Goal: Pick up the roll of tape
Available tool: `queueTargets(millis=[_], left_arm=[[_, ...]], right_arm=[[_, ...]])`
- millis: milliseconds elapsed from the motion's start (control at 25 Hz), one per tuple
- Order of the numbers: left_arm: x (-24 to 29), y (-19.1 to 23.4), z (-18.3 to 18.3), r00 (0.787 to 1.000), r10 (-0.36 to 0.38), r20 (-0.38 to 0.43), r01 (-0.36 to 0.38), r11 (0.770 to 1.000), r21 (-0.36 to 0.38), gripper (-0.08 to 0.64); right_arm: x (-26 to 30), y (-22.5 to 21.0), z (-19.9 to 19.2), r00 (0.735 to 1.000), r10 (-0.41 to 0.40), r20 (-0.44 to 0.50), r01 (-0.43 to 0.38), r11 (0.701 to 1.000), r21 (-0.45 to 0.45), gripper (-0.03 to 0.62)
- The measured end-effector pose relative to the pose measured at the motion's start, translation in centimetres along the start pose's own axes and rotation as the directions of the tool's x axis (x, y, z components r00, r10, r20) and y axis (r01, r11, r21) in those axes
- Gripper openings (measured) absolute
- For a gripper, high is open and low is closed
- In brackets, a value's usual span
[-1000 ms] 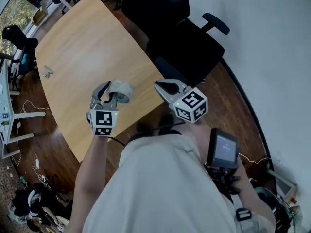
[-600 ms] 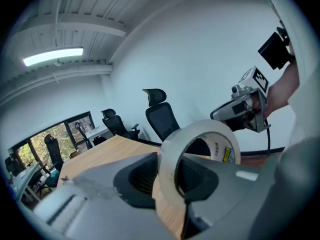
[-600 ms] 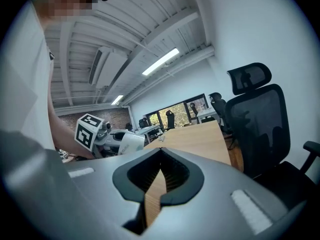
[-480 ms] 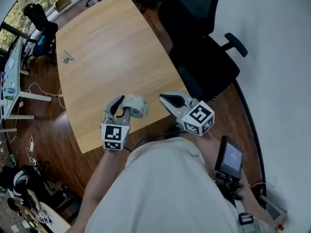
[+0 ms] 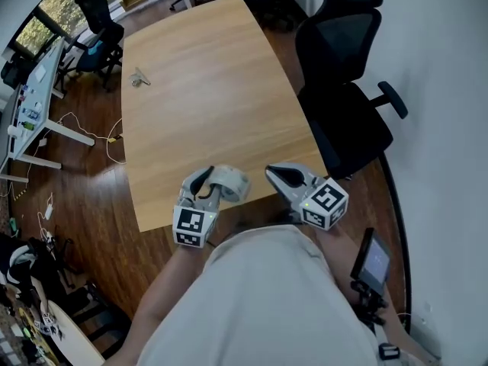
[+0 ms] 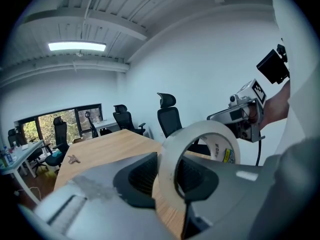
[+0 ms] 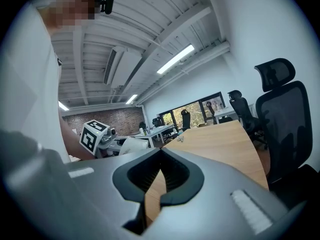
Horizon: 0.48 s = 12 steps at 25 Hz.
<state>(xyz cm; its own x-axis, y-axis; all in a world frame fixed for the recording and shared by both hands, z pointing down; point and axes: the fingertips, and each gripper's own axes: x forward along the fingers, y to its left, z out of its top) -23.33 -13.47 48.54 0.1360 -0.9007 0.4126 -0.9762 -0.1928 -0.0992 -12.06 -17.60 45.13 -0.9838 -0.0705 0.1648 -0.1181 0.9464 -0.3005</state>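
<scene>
The roll of tape (image 5: 230,183), whitish with a wide hole, is held above the near edge of the wooden table (image 5: 206,82). My left gripper (image 5: 212,181) is shut on the roll's band, one finger inside the hole and one outside. In the left gripper view the tape roll (image 6: 215,132) stands on edge between the dark pads of the left gripper (image 6: 167,176). My right gripper (image 5: 274,174) hovers just right of the roll, apart from it, shut with nothing in it. In the right gripper view the tips of the right gripper (image 7: 152,196) meet, and the tape roll (image 7: 131,145) shows at the left.
A small light object (image 5: 137,78) lies at the table's far left edge. A black office chair (image 5: 347,120) stands at the table's right side, and more chairs stand at the far end. A white desk (image 5: 34,97) is at the left, and a black device (image 5: 374,259) hangs at the person's side.
Both grippers have moved sideways together along the table's near edge. The tape has stayed in the left gripper, which has rolled a little. The right gripper has stayed shut.
</scene>
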Motion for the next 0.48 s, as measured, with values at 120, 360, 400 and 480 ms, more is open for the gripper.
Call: queueTargets(millis=[120, 360, 400, 480], left_arm=[[-1.4, 0.5, -0.1, 1.000, 0.010, 0.016, -0.010, 1.000, 0.000, 0.103], [-4.3, 1.2, -1.0, 0.999, 0.008, 0.038, -0.008, 1.000, -0.015, 0.104], [-4.7, 1.4, -1.1, 0.999, 0.007, 0.040, -0.007, 1.000, -0.017, 0.104], [-5.8, 1.8, -1.4, 0.999, 0.006, 0.043, -0.005, 1.000, -0.023, 0.104]], right_arm=[[0.6, 1.9, 0.2, 1.000, 0.021, -0.005, -0.022, 0.999, -0.024, 0.006], [1.7, 5.4, -0.3, 1.000, 0.028, -0.010, -0.028, 0.999, -0.037, 0.006], [1.9, 5.9, -0.4, 1.000, 0.026, -0.012, -0.026, 0.999, -0.036, 0.006], [2.2, 7.0, -0.6, 1.000, 0.022, -0.015, -0.023, 0.999, -0.035, 0.006]])
